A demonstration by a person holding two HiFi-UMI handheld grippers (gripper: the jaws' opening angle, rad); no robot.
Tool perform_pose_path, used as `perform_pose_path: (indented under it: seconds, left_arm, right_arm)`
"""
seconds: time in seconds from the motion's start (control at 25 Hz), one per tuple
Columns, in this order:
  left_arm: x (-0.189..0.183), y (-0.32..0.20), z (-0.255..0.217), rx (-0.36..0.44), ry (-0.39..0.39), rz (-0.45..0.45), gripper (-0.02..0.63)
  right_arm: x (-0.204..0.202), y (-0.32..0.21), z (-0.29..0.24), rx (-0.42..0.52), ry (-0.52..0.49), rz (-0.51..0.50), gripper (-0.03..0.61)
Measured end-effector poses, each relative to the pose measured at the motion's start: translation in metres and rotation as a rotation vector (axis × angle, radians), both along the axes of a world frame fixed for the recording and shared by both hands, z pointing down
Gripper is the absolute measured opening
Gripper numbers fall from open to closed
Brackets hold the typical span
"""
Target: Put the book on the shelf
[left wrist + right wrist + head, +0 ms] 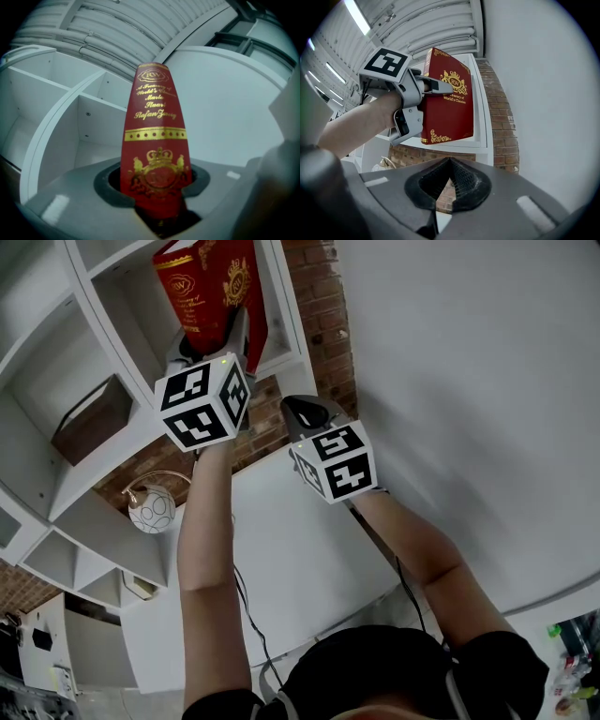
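My left gripper (157,187) had its jaws pinching the red book (156,136) across its covers, up by the right edge of the white shelf (70,126). My right gripper (449,180) had its jaws pressed together, empty. The book looked stiff, heavy and slippery, so I thought a firm pinch near the spine was best.

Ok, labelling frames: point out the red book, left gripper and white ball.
red book (451,105): right gripper view, front cover.
left gripper (214,341): head view, between fingertips.
white ball (152,510): head view, its middle.
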State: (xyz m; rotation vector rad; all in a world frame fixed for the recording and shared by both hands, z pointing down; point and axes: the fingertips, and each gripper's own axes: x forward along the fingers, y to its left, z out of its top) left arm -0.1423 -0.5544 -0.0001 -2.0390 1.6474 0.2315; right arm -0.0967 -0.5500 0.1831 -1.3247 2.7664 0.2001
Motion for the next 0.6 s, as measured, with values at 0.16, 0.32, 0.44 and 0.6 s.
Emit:
perform_pose_path:
  seconds: [0.16, 0.32, 0.44, 0.6]
  left_arm:
    - [-0.002, -0.005, -0.001, -0.004, 0.002, -0.016, 0.207]
    - [-0.002, -0.005, -0.001, -0.035, -0.010, -0.023, 0.201]
    - [-0.004, -0.003, 0.001, -0.066, -0.023, -0.033, 0.198]
    - [-0.006, 0.001, 0.001, -0.082, -0.023, -0.040, 0.198]
  right_arm:
    - [0.000, -0.006, -0.004, -0.010, 0.000, -0.003, -0.003]
    - [-0.002, -0.010, -0.006, -0.019, -0.002, -0.009, -0.003]
    - [-0.005, -0.012, -0.003, -0.020, -0.003, -0.018, -0.003]
    - [-0.008, -0.011, -0.002, -0.026, -0.012, -0.029, -0.003]
